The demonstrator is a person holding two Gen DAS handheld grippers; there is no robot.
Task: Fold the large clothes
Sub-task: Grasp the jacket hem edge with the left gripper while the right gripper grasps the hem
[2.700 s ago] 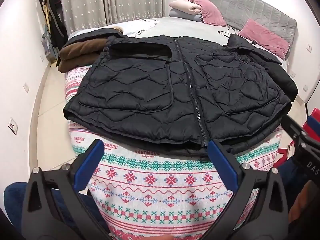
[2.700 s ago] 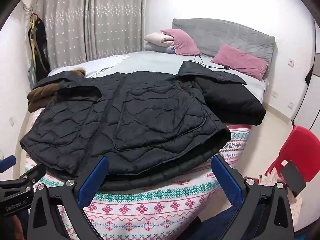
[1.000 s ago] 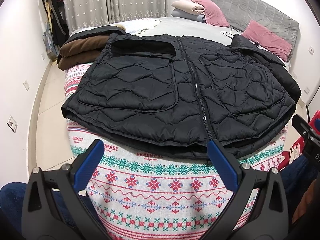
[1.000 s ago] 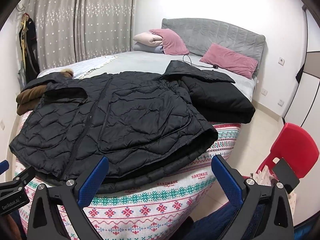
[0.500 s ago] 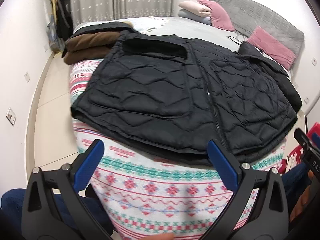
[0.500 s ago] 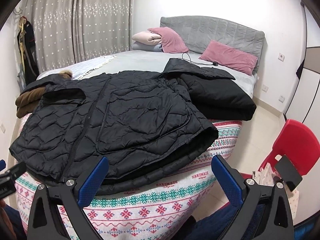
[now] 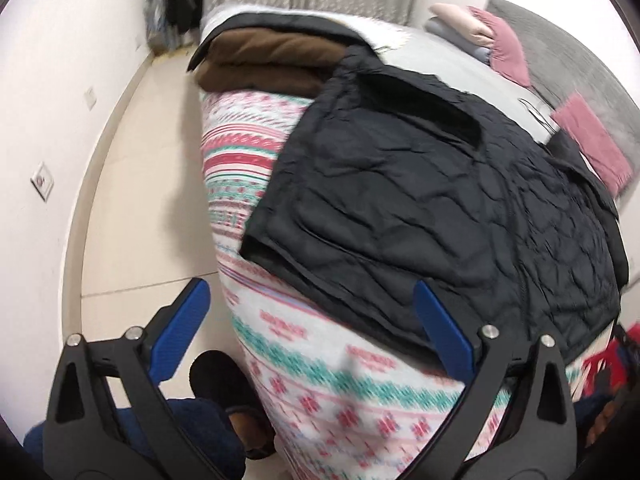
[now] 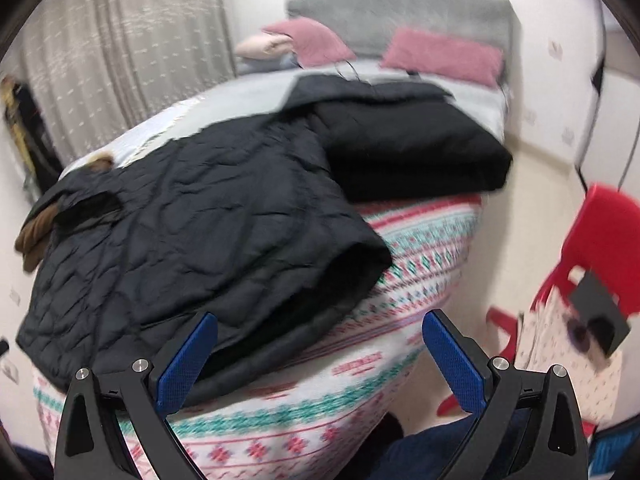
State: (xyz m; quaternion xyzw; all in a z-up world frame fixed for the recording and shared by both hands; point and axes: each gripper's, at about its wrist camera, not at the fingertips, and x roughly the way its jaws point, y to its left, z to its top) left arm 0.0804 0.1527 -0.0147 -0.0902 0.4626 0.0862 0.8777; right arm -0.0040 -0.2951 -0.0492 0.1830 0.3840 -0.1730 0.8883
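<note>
Item: black quilted jacket [image 7: 420,208], lying spread and zipped on the patterned blanket [image 7: 320,392] at the foot of the bed, hem toward the grippers.

Left gripper [image 7: 316,328]: jaws wide apart, holding nothing; now swinging toward 9 o'clock, over the jacket's left hem corner, where half a second ago it was facing the zip.

Right gripper [image 8: 320,356]: likewise spread and empty, swinging toward 3 o'clock, past the right hem corner.

Both views are blurring with motion.

Judgement: grippers are parting to take opposite corners; no fold begun.
</note>
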